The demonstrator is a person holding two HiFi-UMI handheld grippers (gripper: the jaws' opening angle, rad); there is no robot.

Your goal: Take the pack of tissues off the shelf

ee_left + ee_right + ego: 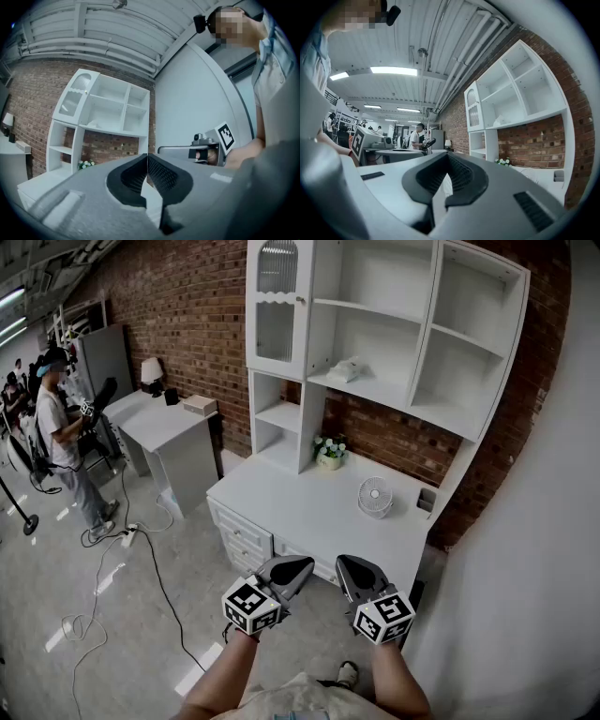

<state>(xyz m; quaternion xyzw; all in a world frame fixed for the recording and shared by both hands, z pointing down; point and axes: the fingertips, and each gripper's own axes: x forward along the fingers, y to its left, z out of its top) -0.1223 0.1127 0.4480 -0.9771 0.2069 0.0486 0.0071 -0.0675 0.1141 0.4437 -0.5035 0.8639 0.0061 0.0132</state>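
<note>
Nothing legible in the room.
The cubes on the left gripper (302, 565) and right gripper (347, 563) carry only black-and-white square patterns, no letters or digits. The white shelf unit (424, 334), the desk (300, 502) and the brick wall (178, 315) show no label, brand or sign that can be read.

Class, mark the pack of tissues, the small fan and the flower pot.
pack of tissues (344, 369), head view, middle of its top.
small fan (375, 496), head view, centre of its grille.
flower pot (329, 460), head view, front of the pot.
</note>
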